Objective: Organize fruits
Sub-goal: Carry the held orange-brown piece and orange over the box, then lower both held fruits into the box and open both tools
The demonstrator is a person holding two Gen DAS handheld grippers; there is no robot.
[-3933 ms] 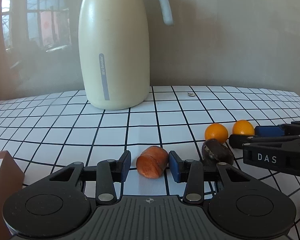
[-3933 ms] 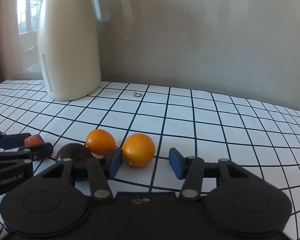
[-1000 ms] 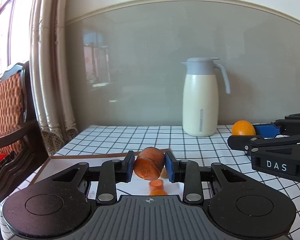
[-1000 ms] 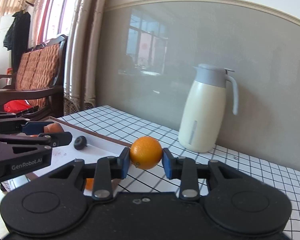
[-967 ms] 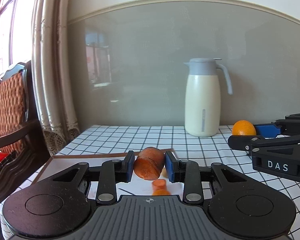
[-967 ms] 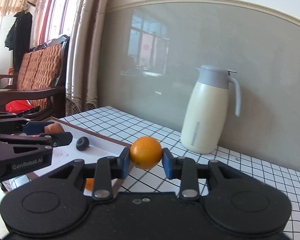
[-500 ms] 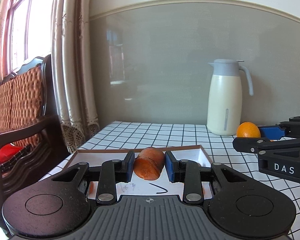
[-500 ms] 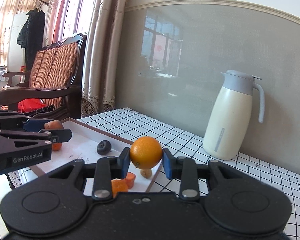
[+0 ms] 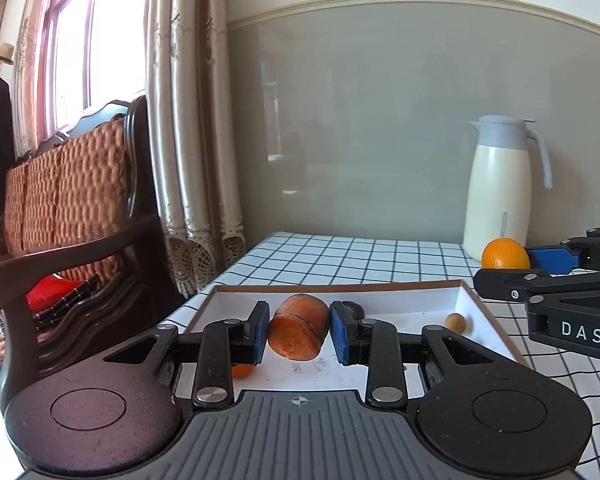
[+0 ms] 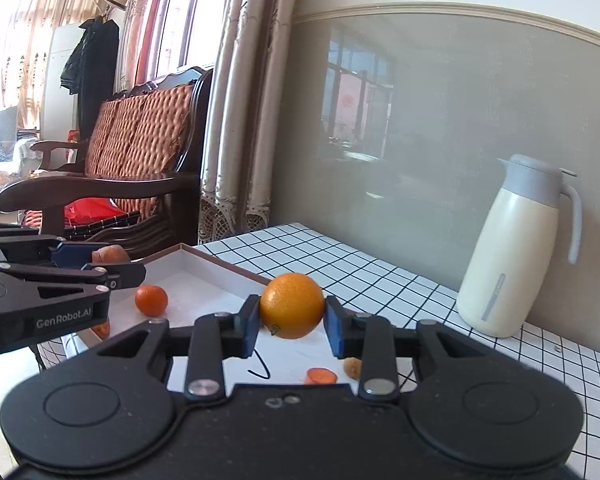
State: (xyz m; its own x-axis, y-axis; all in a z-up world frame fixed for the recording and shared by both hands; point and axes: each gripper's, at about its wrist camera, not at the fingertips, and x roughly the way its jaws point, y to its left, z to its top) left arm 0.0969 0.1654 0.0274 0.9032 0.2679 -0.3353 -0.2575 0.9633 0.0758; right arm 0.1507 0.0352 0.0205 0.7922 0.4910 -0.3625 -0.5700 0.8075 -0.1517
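Orange in my right gripper [image 10: 291, 323], carrot chunk [image 9: 299, 326] in my left gripper [image 9: 299, 332] — both jaws clamped tight on their loads, held above the tray [image 9: 467, 300] near its far edge, ready, I judge, to drop in.

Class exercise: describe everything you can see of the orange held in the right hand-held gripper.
The orange is round, bright and finely dimpled, with a small dark mark low on its skin. The right hand-held gripper pinches it on both sides between blue pads, nothing else touching it. It hangs above the brown-rimmed white tray.
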